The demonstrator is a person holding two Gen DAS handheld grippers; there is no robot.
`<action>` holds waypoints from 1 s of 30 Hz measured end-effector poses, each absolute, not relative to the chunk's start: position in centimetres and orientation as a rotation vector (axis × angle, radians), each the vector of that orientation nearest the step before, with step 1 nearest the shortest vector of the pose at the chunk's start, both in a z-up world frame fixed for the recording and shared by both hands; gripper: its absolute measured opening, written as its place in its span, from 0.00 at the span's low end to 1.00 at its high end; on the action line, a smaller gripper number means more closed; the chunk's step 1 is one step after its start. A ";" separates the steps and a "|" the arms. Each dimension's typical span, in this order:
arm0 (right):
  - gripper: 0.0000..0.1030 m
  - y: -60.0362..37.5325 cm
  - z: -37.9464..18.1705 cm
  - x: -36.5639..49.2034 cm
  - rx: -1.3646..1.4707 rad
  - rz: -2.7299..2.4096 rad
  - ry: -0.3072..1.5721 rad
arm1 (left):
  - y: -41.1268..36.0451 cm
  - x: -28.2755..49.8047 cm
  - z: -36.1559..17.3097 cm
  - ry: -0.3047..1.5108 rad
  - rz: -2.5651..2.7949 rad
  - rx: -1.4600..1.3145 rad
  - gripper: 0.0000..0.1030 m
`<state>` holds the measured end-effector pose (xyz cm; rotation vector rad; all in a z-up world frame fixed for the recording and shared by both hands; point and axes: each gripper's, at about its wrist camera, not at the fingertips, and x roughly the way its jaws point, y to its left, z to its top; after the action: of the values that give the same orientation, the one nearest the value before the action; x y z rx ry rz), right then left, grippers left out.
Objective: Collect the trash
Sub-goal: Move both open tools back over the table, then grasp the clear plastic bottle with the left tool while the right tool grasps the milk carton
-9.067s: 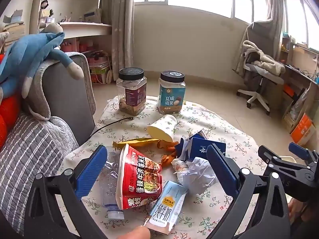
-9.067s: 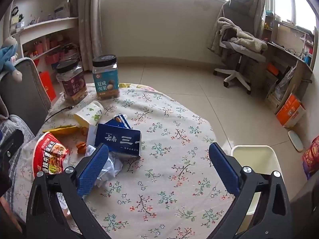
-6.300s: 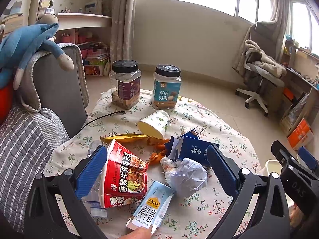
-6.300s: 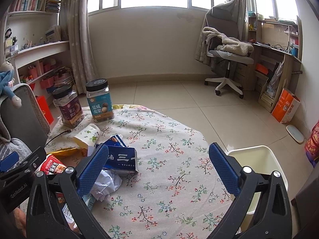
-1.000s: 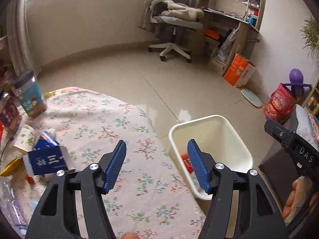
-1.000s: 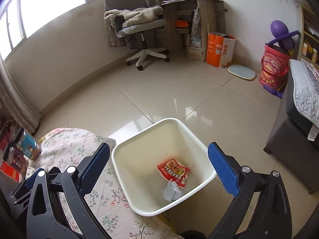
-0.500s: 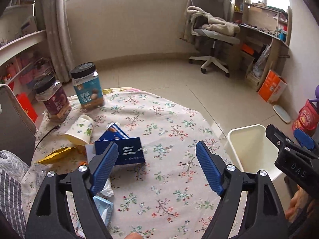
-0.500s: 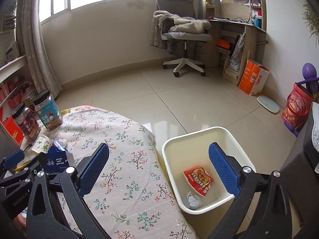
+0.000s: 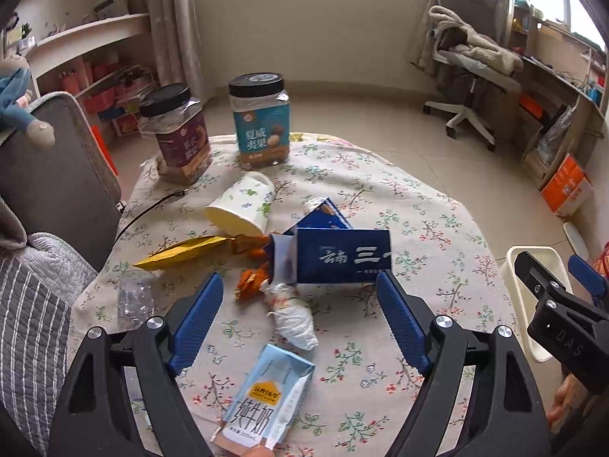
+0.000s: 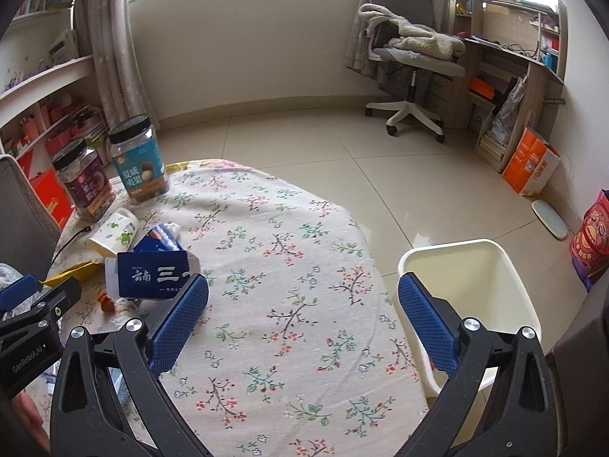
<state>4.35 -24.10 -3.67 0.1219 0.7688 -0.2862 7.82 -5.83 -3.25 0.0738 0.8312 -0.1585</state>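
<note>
Trash lies on a round table with a floral cloth (image 9: 418, 205). My left gripper (image 9: 300, 316) is open and empty, above a crumpled white tissue (image 9: 293, 316), with a light blue milk carton (image 9: 266, 396) just below it. Beyond lie a dark blue box (image 9: 342, 259), orange peel (image 9: 251, 278), a yellow wrapper (image 9: 182, 251), a tipped paper cup (image 9: 243, 209) and a clear bottle (image 9: 133, 301). My right gripper (image 10: 300, 316) is open and empty over the table's right side, beside the cream bin (image 10: 475, 285) on the floor. The blue box (image 10: 152, 276) shows to its left.
Two black-lidded snack jars (image 9: 262, 122) (image 9: 179, 141) stand at the table's far edge. A black cable (image 9: 152, 205) runs off the left side. A grey sofa (image 9: 45, 190) is at left. An office chair (image 10: 411, 64), desk and orange bag (image 10: 529, 167) stand beyond.
Both grippers swung back from the bin to the table. My left gripper has come down closer over the tissue and milk carton. The red noodle wrapper and one tissue lie in the bin.
</note>
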 end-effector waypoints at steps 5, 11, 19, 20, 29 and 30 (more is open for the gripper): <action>0.93 -21.6 -5.1 5.7 0.114 -0.216 0.838 | -1.9 8.8 -4.4 0.878 -0.050 0.079 0.80; 0.93 -18.3 -7.3 7.1 0.143 -0.111 0.953 | 3.6 11.0 -7.0 1.010 0.103 0.064 0.80; 0.93 -14.1 -10.6 8.4 0.221 0.018 1.128 | 9.3 13.8 -12.1 1.259 0.128 -0.136 0.80; 0.93 -13.7 -11.0 8.5 0.233 0.032 1.151 | 9.5 14.0 -12.6 1.282 0.124 -0.152 0.80; 0.93 -9.7 -13.1 9.3 0.273 0.106 1.265 | 10.1 14.1 -15.3 1.377 0.072 -0.173 0.62; 0.93 -9.2 -13.3 9.4 0.279 0.109 1.278 | 10.2 13.9 -15.2 1.369 0.064 -0.175 0.61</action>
<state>9.40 -9.24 -13.29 0.2786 1.2784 0.1089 13.94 10.23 -15.15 -0.1753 1.3689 0.0640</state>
